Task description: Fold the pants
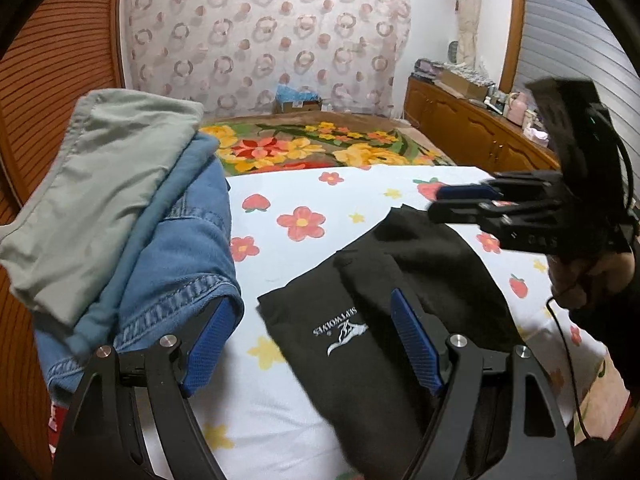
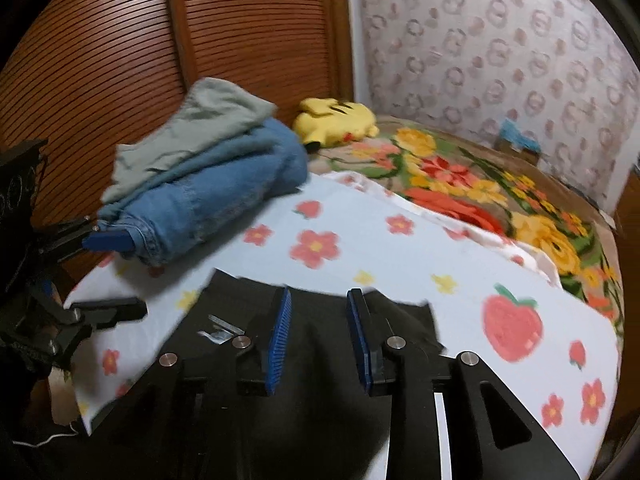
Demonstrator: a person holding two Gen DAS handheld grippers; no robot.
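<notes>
The black pants [image 1: 384, 312] lie folded on the flower-print sheet [image 1: 280, 272], with a white logo facing up. My left gripper [image 1: 312, 300] is open wide. Its left pad rests by a denim stack and its right pad hovers over the black pants. My right gripper [image 1: 436, 201] hangs over the pants' far end. In the right wrist view its blue pads stand a little apart at the right gripper [image 2: 319, 294], and the black pants [image 2: 320, 380] lie below them, not pinched. The left gripper [image 2: 116, 274] shows at the left edge.
Folded clothes are stacked at the left, grey-green on top of blue denim [image 1: 180, 260] [image 2: 208, 200]. A floral blanket [image 1: 320, 148] and a yellow plush toy [image 2: 336, 120] lie further back. A slatted wooden panel [image 2: 120, 60] stands behind, and a wooden cabinet [image 1: 460, 128] to the right.
</notes>
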